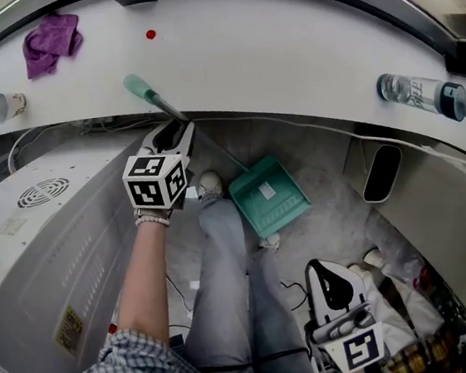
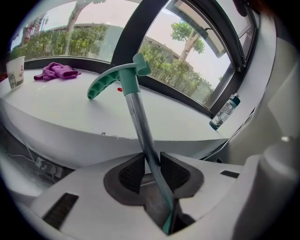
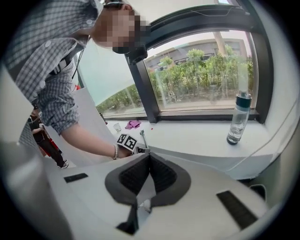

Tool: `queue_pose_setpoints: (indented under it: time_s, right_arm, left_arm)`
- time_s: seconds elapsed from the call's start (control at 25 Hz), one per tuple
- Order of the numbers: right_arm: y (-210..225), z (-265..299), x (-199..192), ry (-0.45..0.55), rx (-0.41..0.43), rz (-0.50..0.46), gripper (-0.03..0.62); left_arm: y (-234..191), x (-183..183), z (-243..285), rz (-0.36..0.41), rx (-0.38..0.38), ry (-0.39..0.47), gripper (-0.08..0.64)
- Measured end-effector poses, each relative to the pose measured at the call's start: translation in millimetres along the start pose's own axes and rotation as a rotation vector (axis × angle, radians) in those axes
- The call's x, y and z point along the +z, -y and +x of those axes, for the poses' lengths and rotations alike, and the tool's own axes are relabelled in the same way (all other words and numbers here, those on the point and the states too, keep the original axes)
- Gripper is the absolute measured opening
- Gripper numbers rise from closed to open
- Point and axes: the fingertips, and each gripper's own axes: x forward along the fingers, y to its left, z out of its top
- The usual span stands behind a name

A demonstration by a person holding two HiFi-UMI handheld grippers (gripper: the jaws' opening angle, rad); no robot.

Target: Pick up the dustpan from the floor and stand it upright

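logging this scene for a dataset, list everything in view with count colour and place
green plastic dustpan: one, green, on the floor, its metal pole rising past the sill edge
white window sill: one, white, top
purple cloth: one, purple, sill's left
paper cup: one, white, sill's left end
clear plastic bottle: one, dark cap, sill's right
red dot: one, red, sill
white vented cabinet: one, white, left
black oval object: one, black, under sill, right
person's legs: two, blue jeans, centre
left gripper: one, white, shut on the pole
right gripper: one, white, shut, empty
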Motion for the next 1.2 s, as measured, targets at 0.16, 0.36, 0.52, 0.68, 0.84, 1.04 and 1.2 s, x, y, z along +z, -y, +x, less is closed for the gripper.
queue_pose_setpoints:
  time_s: [0.16,0.36,0.52,0.68,0.84,1.04,1.2]
  right_arm:
    - [10,48,8,0.062,0.019,-0.06,0.006]
    - [14,101,4,0.072,0.034,-0.062,0.006]
    - [11,123,-2,0.071,0.036,-0.049,0.006]
    - [7,122,-3,0.068,0.031,-0.026,0.006]
    - [8,112,-9,0.059,0.018,-0.011,0.006]
    - [12,99,-9,0.074,0.002,-0.004,0.006]
    - [16,85,-10,0.081,-0.014,0.002,0.006]
  left_arm:
    - [0,0,0,0.0,0.004,-0.001,0.11]
    - [1,0,0,0.003,0.003,0.003,0.11]
    - [1,0,0,0.007,0.007,0.003,0.109]
    - [4,0,-3,-0.003,-0.002,0.007,0.103]
    - [16,1,-8,0.001,-0.022,0.017,0.1]
    - [36,3,-15,0.01,-0.038,0.04,0.095]
    - [57,4,-22,0.004,-0.045,0.06,0.091]
